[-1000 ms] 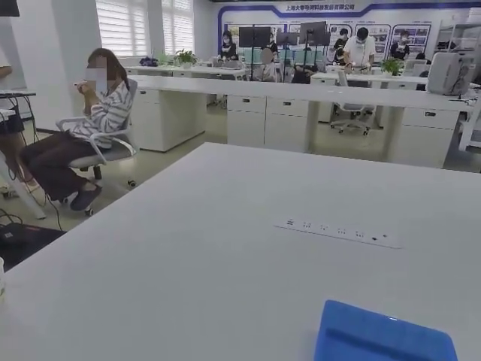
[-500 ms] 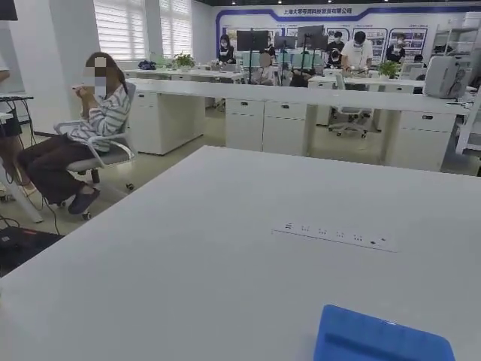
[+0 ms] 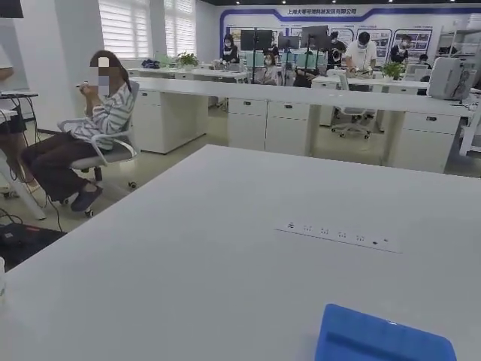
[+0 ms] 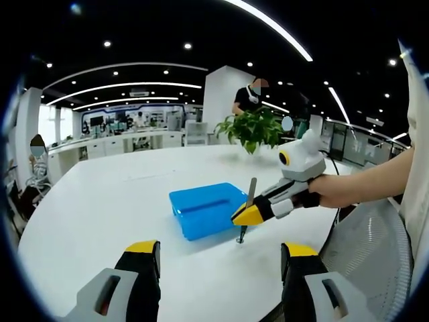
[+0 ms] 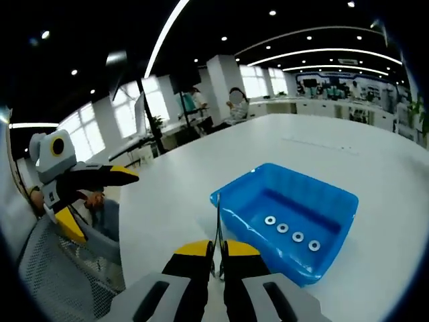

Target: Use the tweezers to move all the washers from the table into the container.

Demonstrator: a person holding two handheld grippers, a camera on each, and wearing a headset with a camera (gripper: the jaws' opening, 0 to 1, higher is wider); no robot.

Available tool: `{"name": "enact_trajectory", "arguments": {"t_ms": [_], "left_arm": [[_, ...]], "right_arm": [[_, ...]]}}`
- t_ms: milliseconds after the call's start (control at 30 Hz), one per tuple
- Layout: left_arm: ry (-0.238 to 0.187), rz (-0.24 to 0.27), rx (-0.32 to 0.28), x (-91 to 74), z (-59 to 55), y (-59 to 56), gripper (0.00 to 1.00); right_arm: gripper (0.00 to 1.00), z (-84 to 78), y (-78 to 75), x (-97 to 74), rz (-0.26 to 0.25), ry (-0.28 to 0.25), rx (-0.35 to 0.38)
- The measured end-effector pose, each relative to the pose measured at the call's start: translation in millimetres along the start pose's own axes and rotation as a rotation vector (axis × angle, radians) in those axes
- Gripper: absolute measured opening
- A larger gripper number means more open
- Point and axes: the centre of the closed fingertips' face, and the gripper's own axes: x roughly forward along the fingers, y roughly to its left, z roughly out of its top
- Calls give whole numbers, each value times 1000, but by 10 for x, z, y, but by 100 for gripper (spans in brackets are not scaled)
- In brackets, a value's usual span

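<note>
now, tweezers (image 5: 218, 228) clamped, four washers (image 5: 282, 228) lying in the container (image 5: 305, 176)

the tweezers are gripped tight by the right gripper (image 5: 216, 251), tips just beside the blue container's wall, toward the near edge of the table (image 3: 188, 286). the left gripper (image 4: 221, 249) is held wide apart, empty. the container could be knocked by the tips if swung carelessly; a socket strip (image 3: 338, 233) lies well apart.

Only a slight head-camera shift
</note>
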Motion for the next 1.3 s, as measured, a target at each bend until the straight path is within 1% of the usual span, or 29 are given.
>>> {"name": "enact_trajectory", "arguments": {"t_ms": [133, 233, 333, 467, 600, 733, 867, 1033, 1300], "left_arm": [[-1, 2, -1, -2, 1, 5, 74], [-4, 4, -2, -1, 4, 8, 74], [-6, 5, -4, -1, 5, 11, 74], [-7, 6, -4, -1, 2, 11, 74], [-6, 4, -3, 0, 1, 7, 74], [-6, 5, -3, -4, 2, 7, 74], [-7, 7, -5, -7, 0, 15, 74], [-5, 6, -6, -8, -2, 16, 74], [-2, 5, -4, -5, -7, 14, 74]], "right_arm": [[3, 137, -14, -23, 9, -31, 19], [3, 201, -22, -25, 12, -38, 10], [3, 292, 8, -38, 24, -54, 2], [3, 424, -7, -25, 34, -72, -17], [3, 583, -28, 0, 40, -89, -41], [3, 707, -53, 41, 42, -102, -56], [3, 802, -75, 117, 42, -98, -82], [3, 846, -121, 226, 39, -82, -94], [3, 839, -202, 354, 43, -56, -99]]}}
